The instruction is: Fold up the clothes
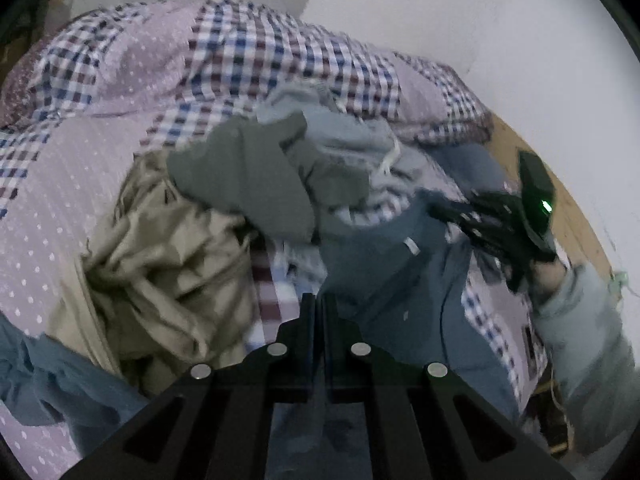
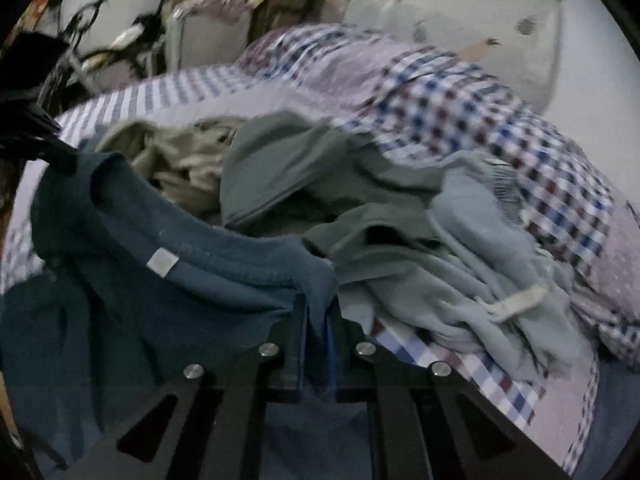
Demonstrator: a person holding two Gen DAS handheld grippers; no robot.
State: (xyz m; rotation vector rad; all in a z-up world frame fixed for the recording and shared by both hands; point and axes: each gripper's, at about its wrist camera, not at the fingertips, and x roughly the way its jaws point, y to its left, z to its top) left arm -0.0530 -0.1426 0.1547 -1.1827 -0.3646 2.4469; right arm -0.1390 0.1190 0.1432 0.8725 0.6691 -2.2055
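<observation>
Left gripper (image 1: 316, 312): jaws pinched tight on the blue shirt (image 1: 384, 264). Right gripper (image 2: 314, 316): clamped on the same shirt's collar edge, label at 10 o'clock. Shirt hangs between both, raised off the bed (image 1: 60, 208). Pile at 12 o'clock — olive garment (image 2: 288, 160), beige garment (image 1: 168, 264), grey garment (image 2: 460, 272) — all unfolded. Judged: barely begun. Both grippers tilt downward.

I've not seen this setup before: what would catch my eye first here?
A dark blue garment stretched at the front between the two tools: the right tool is shut on its edge, the left tool shut on it too. Behind lies a heap of beige, grey-green and pale grey clothes on a checked bedcover.
</observation>
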